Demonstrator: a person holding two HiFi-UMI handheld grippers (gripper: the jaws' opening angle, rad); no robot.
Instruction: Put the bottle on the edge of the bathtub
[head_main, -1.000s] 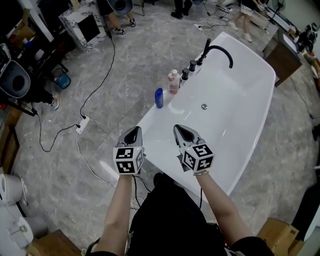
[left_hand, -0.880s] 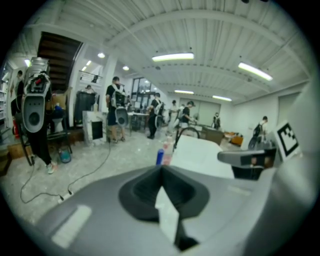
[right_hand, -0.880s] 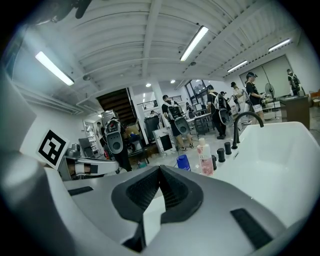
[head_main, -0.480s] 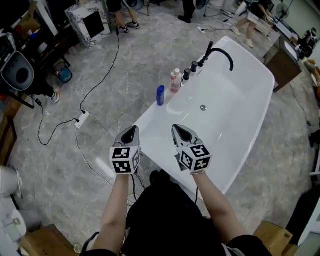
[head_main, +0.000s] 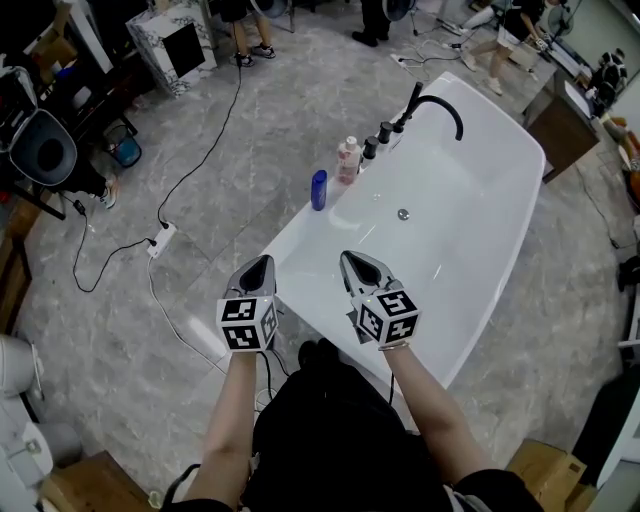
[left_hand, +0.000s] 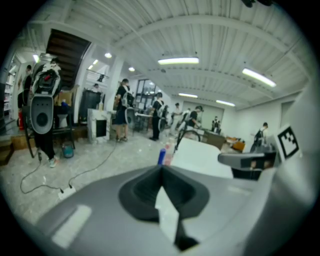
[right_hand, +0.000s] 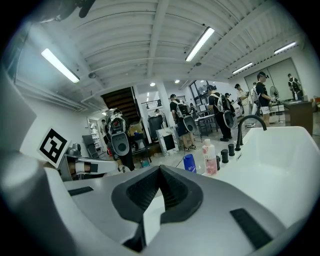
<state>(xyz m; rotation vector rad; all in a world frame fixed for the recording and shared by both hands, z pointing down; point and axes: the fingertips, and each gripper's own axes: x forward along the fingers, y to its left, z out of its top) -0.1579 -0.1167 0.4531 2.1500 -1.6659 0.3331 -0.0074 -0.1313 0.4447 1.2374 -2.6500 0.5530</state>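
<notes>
A white bathtub (head_main: 300, 240) lies ahead, with a black faucet (head_main: 437, 101) at its far end. On its left ledge stand a blue bottle (head_main: 318, 190) and, just beyond it, a pink bottle (head_main: 347, 160), both upright. My left gripper (head_main: 258, 270) and right gripper (head_main: 353, 263) hover side by side over the tub's near corner, well short of the bottles. Both are shut with nothing between the jaws. Past the left gripper (left_hand: 161, 168) the blue bottle (left_hand: 161, 156) shows small. Beyond the right gripper (right_hand: 160, 168) I see the blue bottle (right_hand: 189, 162) and the pink bottle (right_hand: 209, 156).
Black knobs (head_main: 377, 140) line the ledge between the pink bottle and the faucet. A cable with a power strip (head_main: 160, 243) runs over the grey floor at left. A marbled box (head_main: 185, 40), black equipment (head_main: 45, 150) and standing people are farther off. A wooden cabinet (head_main: 565, 110) stands at right.
Both grippers stay shut and side by side. The view has shifted slightly, so they sit a little lower in the picture. The bottles have not moved.
</notes>
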